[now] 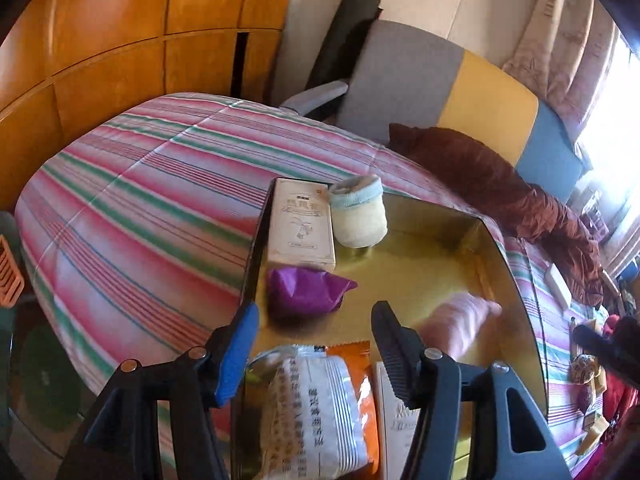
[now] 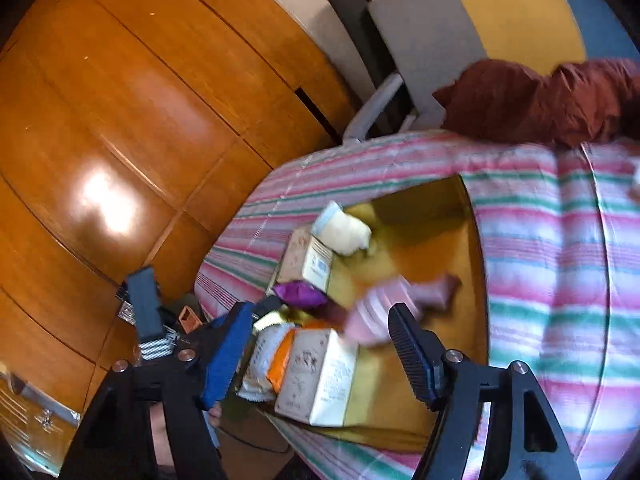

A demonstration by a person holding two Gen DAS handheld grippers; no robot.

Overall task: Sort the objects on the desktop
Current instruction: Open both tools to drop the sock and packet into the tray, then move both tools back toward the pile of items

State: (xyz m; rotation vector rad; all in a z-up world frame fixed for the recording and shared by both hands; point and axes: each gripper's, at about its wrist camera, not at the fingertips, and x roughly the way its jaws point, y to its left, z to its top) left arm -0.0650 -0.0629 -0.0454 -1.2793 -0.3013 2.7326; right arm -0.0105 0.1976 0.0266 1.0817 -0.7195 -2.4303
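A gold tray (image 1: pixel 420 248) lies on a striped quilt (image 1: pixel 140 208). In it are a cream box (image 1: pixel 301 228), a rolled yellow sock with a blue cuff (image 1: pixel 360 216), a purple packet (image 1: pixel 304 292), a white and orange snack packet (image 1: pixel 316 404) and a blurred pink sock (image 1: pixel 456 320). My left gripper (image 1: pixel 316 340) stands open above the snack packet, with its pads clear of it. My right gripper (image 2: pixel 320 340) is open over the tray (image 2: pixel 440 248). The pink sock (image 2: pixel 380 312) shows blurred between its fingers, free of the pads. A second cream box (image 2: pixel 320 376) lies just below.
A wooden wardrobe (image 2: pixel 120 140) stands at the left, close to the bed edge. A grey, yellow and blue chair back (image 1: pixel 460 84) and a rust-brown cloth (image 1: pixel 500 188) sit behind the tray. Small items lie on the quilt at the right edge (image 1: pixel 584 368).
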